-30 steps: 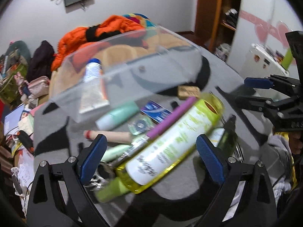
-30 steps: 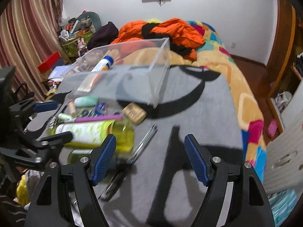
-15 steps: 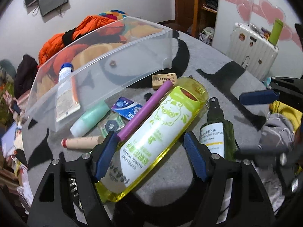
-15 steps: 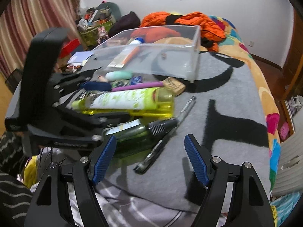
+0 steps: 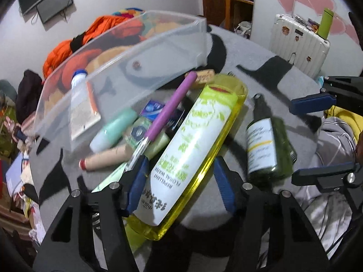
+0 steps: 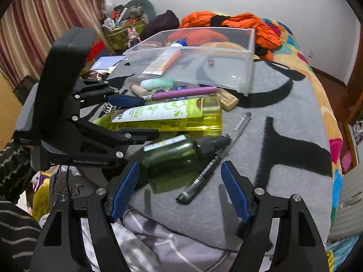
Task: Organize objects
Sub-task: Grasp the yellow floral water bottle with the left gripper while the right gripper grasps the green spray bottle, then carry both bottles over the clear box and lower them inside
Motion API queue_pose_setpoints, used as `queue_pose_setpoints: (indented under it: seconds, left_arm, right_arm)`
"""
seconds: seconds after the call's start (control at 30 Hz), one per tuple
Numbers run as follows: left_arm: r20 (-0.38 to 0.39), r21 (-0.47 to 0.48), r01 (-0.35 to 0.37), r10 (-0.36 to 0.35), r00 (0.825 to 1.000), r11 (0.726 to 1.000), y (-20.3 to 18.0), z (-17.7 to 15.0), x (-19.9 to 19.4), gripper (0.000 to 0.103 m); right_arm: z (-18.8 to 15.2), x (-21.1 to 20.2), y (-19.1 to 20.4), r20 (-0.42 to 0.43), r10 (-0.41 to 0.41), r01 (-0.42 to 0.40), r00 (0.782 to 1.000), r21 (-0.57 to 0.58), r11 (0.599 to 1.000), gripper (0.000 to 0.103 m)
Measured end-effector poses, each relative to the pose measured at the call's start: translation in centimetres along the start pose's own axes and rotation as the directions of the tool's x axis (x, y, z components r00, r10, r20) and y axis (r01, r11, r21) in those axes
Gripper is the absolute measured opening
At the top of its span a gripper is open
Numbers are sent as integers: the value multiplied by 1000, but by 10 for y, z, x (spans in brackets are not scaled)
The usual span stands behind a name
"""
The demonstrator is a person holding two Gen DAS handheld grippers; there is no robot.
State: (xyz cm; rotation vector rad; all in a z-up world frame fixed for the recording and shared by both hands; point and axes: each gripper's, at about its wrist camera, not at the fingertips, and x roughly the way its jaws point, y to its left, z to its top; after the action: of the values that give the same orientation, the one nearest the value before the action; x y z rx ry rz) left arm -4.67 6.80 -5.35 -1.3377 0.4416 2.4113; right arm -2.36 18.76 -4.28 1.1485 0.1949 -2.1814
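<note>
The left gripper (image 5: 181,181) fingers close around the yellow bottle (image 5: 192,145) lying on the bed, while the right gripper (image 6: 179,190) fingers stand open, the green spray bottle (image 6: 174,156) just beyond them

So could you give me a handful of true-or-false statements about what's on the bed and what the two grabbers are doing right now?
1. The left gripper has its fingers on either side of the yellow bottle. True.
2. The clear bin has nothing in it. False: a white and orange tube lies inside.
3. The green bottle stands upright. False: it lies on its side on the grey blanket.
4. The right gripper is open and holds nothing. True.
5. A black pen lies beside the green bottle. True.
6. The purple stick is inside the bin. False: it lies outside, in front of it.
</note>
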Motion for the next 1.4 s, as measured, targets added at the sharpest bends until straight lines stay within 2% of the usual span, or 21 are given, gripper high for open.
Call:
queue_pose_setpoints:
  seconds: [0.2, 0.23, 0.27, 0.3, 0.53, 0.67, 0.73, 0.8, 0.97, 1.17, 1.4]
  left_arm:
    - [-25, -59, 82, -84, 996, 995, 13, 6, 7, 58]
    - [-28, -60, 94, -96, 995, 994, 14, 8, 8, 58]
    - [-35, -58, 104, -106, 994, 993, 13, 10, 11, 58]
    - [-42, -51, 107, -109, 993, 993, 12, 13, 14, 58]
    - [-37, -9, 134, -135, 990, 991, 1, 29, 22, 55]
    - [-18, 10, 86, -86, 996, 996, -4, 28, 18, 48]
    - [13, -2, 66, -66, 998, 998, -2, 29, 9, 44]
    - [52, -36, 75, -74, 996, 997, 5, 27, -5, 41]
    - [131, -99, 43, -30, 991, 994, 21, 24, -38, 40]
    - [242, -188, 30, 17, 970, 982, 44, 19, -83, 40]
    - [314, -269, 37, 51, 948, 962, 49, 8, -111, 39]
  right_arm:
    - [5, 15, 3, -20, -3, 3, 1000, 1, 1000, 71]
    - [4, 16, 1, -17, -6, 6, 1000, 6, 1000, 70]
    - [4, 17, 1, -16, -5, 5, 1000, 8, 1000, 64]
    - [4, 17, 0, -19, -3, 3, 1000, 9, 1000, 55]
    - [-1, 4, -8, 19, -55, 55, 998, 16, 998, 55]
    - [-3, -10, -16, 45, -76, 75, 996, 28, 997, 55]
    - [-3, -15, -19, 57, -86, 84, 995, 37, 996, 55]
    - [1, -19, -23, 72, -95, 92, 993, 48, 995, 55]
    - [13, -24, -28, 112, -106, 100, 988, 63, 993, 55]
    - [30, -34, -24, 175, -100, 89, 980, 70, 994, 55]
    - [47, -40, -21, 230, -84, 67, 970, 82, 994, 55]
